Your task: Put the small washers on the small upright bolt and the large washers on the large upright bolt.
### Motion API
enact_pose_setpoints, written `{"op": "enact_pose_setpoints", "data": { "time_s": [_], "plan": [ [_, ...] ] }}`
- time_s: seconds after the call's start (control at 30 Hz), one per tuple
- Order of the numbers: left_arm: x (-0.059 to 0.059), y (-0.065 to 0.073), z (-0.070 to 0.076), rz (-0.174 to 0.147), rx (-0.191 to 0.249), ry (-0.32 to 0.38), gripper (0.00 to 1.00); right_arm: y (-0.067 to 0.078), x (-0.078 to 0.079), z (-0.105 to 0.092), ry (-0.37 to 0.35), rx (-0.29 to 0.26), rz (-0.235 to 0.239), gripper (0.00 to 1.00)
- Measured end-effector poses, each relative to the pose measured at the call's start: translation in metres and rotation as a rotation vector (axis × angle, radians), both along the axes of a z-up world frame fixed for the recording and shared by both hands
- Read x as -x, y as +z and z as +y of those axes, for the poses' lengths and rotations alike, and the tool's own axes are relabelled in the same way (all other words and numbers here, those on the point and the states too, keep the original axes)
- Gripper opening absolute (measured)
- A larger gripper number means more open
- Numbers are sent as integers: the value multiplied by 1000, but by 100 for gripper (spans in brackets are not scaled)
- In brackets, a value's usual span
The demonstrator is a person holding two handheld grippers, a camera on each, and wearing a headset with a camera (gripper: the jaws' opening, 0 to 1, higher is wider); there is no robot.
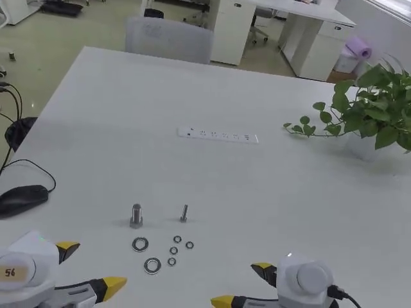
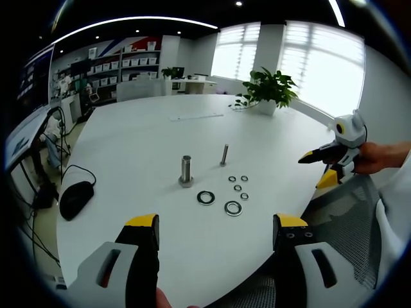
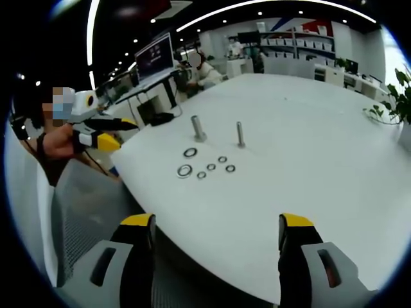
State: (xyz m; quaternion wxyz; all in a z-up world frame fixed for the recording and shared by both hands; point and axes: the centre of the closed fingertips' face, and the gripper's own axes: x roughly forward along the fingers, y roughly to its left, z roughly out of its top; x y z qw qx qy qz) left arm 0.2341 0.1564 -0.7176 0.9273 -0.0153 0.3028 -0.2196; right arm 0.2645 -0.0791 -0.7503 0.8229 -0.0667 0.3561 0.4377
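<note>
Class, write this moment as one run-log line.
left hand-held gripper open, empty | right hand-held gripper open, empty | large washers, small washers loose on table | large bolt, small bolt upright, bare

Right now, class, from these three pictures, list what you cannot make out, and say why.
Small washers: markings too small, head view.
Left claw and right claw: bodies cut off by the head view's bottom edge.
Plant: cut off by the head view's right edge.
Power strip: lettering too small and blurred, head view.
</note>
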Motion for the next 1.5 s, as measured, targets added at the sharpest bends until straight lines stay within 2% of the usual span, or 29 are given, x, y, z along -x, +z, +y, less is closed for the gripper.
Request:
{"op": "enact_pose_setpoints", "data": {
  "time_s": [0.6, 0.83, 0.9, 1.33, 1.5],
  "plan": [
    [2, 6, 2, -4, -3, 10, 71, -2, -1, 1, 20, 18, -2, 77],
    [4, 7, 4, -5, -4, 15, 71, -7, -11, 4, 60, 69, -2, 72],
    [5, 7, 3, -4, -3, 15, 71, -12, -15, 2, 75, 118, -1, 71],
    [6, 7, 11, -20, 3, 22, 69, -24, -41, 26, 220, 219, -10, 48],
    [6, 7, 16, -25, 0, 17, 69, -28, -52, 40, 300, 271, -23, 43]
  ]
}}
